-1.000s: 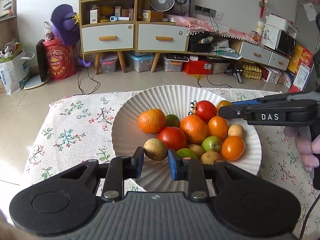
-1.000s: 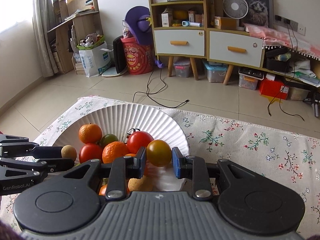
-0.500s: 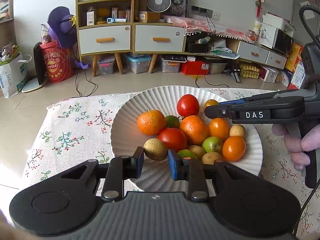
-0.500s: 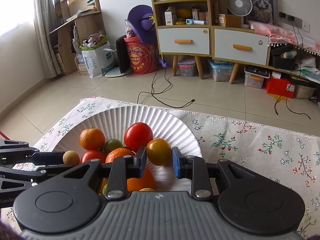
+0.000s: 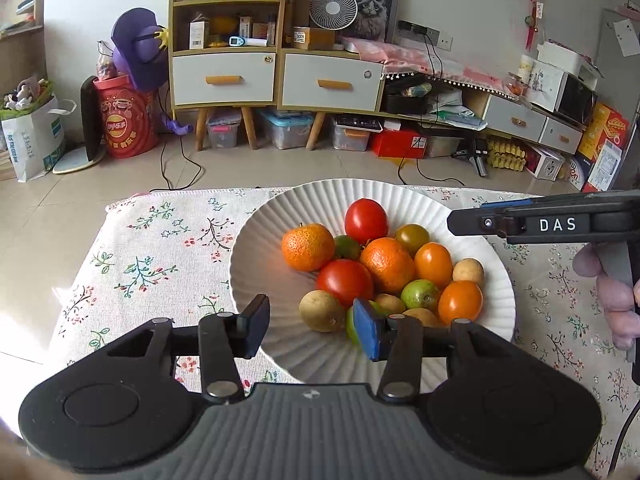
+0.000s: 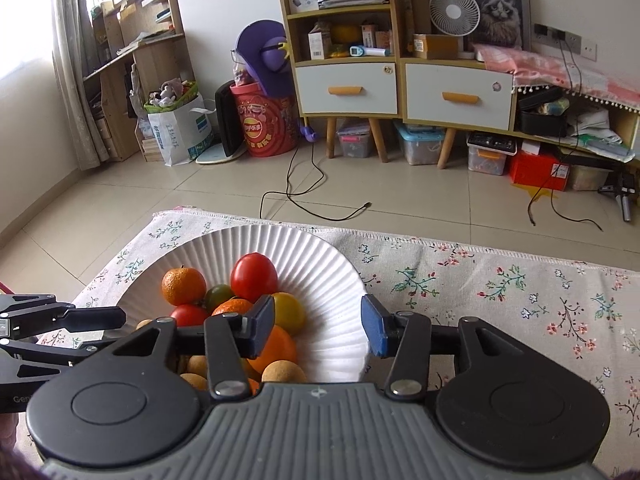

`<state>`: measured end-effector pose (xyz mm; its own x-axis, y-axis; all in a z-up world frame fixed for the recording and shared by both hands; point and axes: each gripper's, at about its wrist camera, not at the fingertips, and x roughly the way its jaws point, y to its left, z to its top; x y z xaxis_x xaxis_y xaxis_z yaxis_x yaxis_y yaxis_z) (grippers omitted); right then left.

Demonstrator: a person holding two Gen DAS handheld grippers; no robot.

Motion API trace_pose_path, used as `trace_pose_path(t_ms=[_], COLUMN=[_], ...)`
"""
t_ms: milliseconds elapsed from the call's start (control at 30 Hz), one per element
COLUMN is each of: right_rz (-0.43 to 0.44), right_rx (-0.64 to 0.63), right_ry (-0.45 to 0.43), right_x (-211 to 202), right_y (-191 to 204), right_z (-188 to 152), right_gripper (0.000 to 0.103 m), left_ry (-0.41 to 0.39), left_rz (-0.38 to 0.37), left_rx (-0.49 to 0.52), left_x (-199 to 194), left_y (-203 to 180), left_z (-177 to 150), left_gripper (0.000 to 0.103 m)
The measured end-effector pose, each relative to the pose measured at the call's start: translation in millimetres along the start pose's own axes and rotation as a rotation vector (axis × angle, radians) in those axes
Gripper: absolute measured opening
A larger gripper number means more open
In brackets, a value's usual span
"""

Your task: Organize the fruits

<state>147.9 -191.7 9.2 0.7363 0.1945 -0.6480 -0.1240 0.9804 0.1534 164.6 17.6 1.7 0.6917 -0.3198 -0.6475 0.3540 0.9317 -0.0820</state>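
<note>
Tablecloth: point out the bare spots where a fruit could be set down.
The tablecloth is bare left of the plate, out to its edge. In the right wrist view it is also bare right of the plate, to the far hem. The plate's middle is crowded with fruit; only its ribbed rim is free.

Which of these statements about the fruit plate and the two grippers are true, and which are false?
1. The white plate stands on a floral cloth. True.
2. The left gripper clamps the brown fruit. False: its jaws have just been opening; the fruit lies free.
3. The right gripper is open. True.
4. The plate holds only oranges. False: red tomatoes and green fruits too.
</note>
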Motion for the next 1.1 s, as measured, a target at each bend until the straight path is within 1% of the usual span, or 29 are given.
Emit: trace_pose_path(t_ms=[67, 100, 167, 200, 233, 267, 333, 467, 533, 600, 667, 800, 833, 900, 933, 1100], right_rz=[-0.008, -0.015, -0.033, -0.044, -0.050, -0.053, -0.058, -0.077, -0.075, -0.081, -0.108, -0.165, -0.174, -0.187, -0.193, -0.199], right_rx=[0.004, 0.003, 0.002, 0.002, 0.001, 0.001, 0.003, 0.025, 0.065, 0.088, 0.100, 0.131, 0.137, 0.147, 0.151, 0.150], right_ry=[0.004, 0.005, 0.004, 0.004, 0.004, 0.005, 0.005, 0.007, 0.018, 0.035, 0.046, 0.073, 0.087, 0.108, 0.115, 0.159], right_x=[-5, -8, -13, -16, -19, -23, -28, -40, -46, -51, -57, -71, -74, -81, -84, -95], right_y=[-1, 0, 1, 2, 1, 2, 1, -1, -5, -8, -8, -5, -3, 2, 5, 20], right_z=[-2, -4, -5, -7, -8, -10, -11, -17, -22, -26, -28, -37, -39, -43, -46, -60], right_gripper=[0.046, 0.049, 0.056, 0.061, 0.063, 0.064, 0.067, 0.072, 0.079, 0.080, 0.081, 0.092, 0.092, 0.094, 0.096, 0.100], left_ry=[0.000, -0.001, -0.007, -0.010, -0.012, -0.010, -0.009, -0.014, -0.015, -0.018, -0.006, 0.036, 0.043, 0.058, 0.065, 0.116], left_rz=[0.009, 0.016, 0.036, 0.050, 0.060, 0.067, 0.079, 0.102, 0.121, 0.142, 0.155, 0.168, 0.167, 0.172, 0.178, 0.206], left_rx=[-0.003, -0.002, -0.002, -0.005, -0.010, -0.015, -0.025, -0.035, -0.044, -0.047, -0.047, -0.080, -0.093, -0.111, -0.114, -0.114], left_x=[-5, -8, -14, -16, -18, -20, -25, -34, -39, -44, -47, -56, -60, -66, -69, -81], left_y=[-2, -4, -7, -8, -8, -9, -10, -13, -15, -18, -19, -25, -26, -29, -31, -41], left_z=[-1, -2, -3, -4, -4, -5, -6, -8, -11, -16, -19, -25, -27, -30, -31, -38], left_gripper=[0.050, 0.054, 0.063, 0.068, 0.070, 0.071, 0.078, 0.087, 0.096, 0.099, 0.099, 0.099, 0.099, 0.099, 0.099, 0.099])
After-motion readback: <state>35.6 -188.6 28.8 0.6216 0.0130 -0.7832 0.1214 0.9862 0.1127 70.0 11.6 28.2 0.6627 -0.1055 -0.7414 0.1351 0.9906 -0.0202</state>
